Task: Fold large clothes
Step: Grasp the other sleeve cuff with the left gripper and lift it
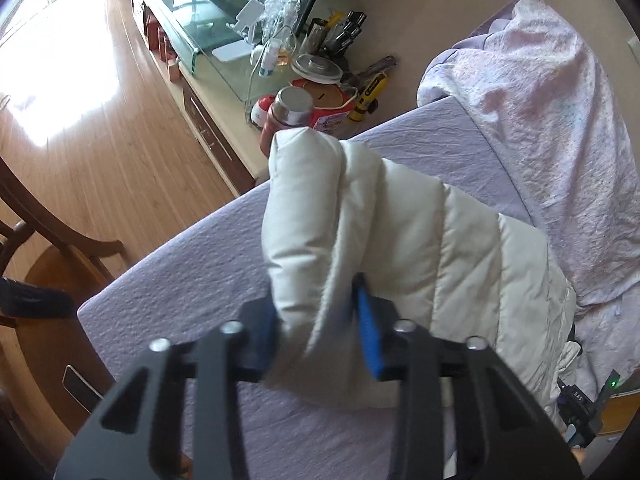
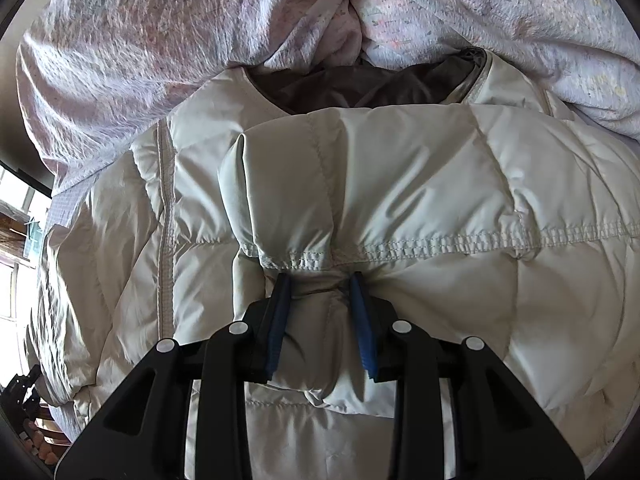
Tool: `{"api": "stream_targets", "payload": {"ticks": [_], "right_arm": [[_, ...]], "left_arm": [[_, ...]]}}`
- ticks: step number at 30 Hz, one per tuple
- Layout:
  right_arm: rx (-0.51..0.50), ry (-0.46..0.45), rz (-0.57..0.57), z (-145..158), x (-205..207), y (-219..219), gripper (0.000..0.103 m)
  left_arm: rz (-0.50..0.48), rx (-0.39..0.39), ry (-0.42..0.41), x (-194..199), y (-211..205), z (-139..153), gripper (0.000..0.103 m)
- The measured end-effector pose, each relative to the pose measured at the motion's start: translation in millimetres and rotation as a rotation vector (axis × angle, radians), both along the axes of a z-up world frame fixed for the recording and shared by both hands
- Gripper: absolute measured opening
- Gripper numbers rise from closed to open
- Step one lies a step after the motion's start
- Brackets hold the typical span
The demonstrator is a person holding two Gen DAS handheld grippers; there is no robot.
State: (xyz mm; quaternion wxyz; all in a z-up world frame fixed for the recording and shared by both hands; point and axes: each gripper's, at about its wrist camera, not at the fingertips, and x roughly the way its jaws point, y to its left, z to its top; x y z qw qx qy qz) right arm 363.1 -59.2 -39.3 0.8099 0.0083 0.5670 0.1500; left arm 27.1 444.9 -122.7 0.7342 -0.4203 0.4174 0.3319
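A cream quilted puffer jacket [image 1: 400, 224] lies on a lilac bed sheet [image 1: 168, 312]. My left gripper [image 1: 318, 320] is shut on a bunched end of the jacket, probably a sleeve, and lifts it above the mattress edge. In the right wrist view the jacket [image 2: 400, 184] fills the frame, with its dark lining [image 2: 360, 88] at the collar at the top. My right gripper [image 2: 320, 308] is shut on a fold of jacket fabric just below a stitched hem. The other gripper shows at the left wrist view's lower right [image 1: 584, 408].
A crumpled pinkish duvet [image 1: 552, 128] lies behind the jacket, also in the right wrist view [image 2: 160, 32]. A cluttered side cabinet [image 1: 224, 92] with bottles, tins and a glass tank stands beyond the bed's left edge. A wooden chair [image 1: 48, 248] and wood floor are at left.
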Motion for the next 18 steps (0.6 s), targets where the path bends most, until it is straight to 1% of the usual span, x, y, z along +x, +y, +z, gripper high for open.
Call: {"api": "stream_targets", "payload": {"ticks": [2,3,5,8,11,14,15,16,17,18], "right_arm": [[-0.002,-0.004,0.005,-0.3,-0.5,-0.1,0.033],[-0.006,-0.005,0.009,-0.3,-0.5,0.2,0.033],[-0.014,-0.007,0.02,-0.1,-0.9,1.1,0.034],[-0.017,-0.001,0.036,2.3,-0.6,1.3,0.035],[0.001,0.008,0.049,6.9,-0.3,-4.6,0.04],[0.039,0.025,0.047,12.7,-0.9,-16.7,0.05],[0.05,0.026,0.046,15.3,-0.9,-21.3,0.057],[0.063,0.022,0.047,18.8,-1.6,-27.0,0.061],[0.071,0.018,0.049,21.5,-2.4,-30.5,0.068],[0.071,0.007,0.054,25.5,-4.1,-35.3,0.071]], "left_arm": [[-0.008,0.016,-0.002,3.3,-4.4,5.9,0.016],[-0.011,0.026,-0.003,5.9,-7.2,10.9,0.014],[-0.019,0.042,-0.017,10.4,-11.3,20.7,0.012],[-0.045,0.073,-0.061,24.3,-22.2,44.3,0.012],[-0.096,0.107,-0.118,46.6,-40.5,74.6,0.012],[-0.156,0.138,-0.185,72.8,-63.7,104.6,0.012],[-0.183,0.146,-0.214,83.0,-73.9,115.3,0.012],[-0.202,0.149,-0.231,90.2,-81.9,122.3,0.012],[-0.23,0.153,-0.251,99.2,-92.1,130.1,0.012],[-0.268,0.154,-0.274,112.4,-106.3,139.4,0.012]]}}
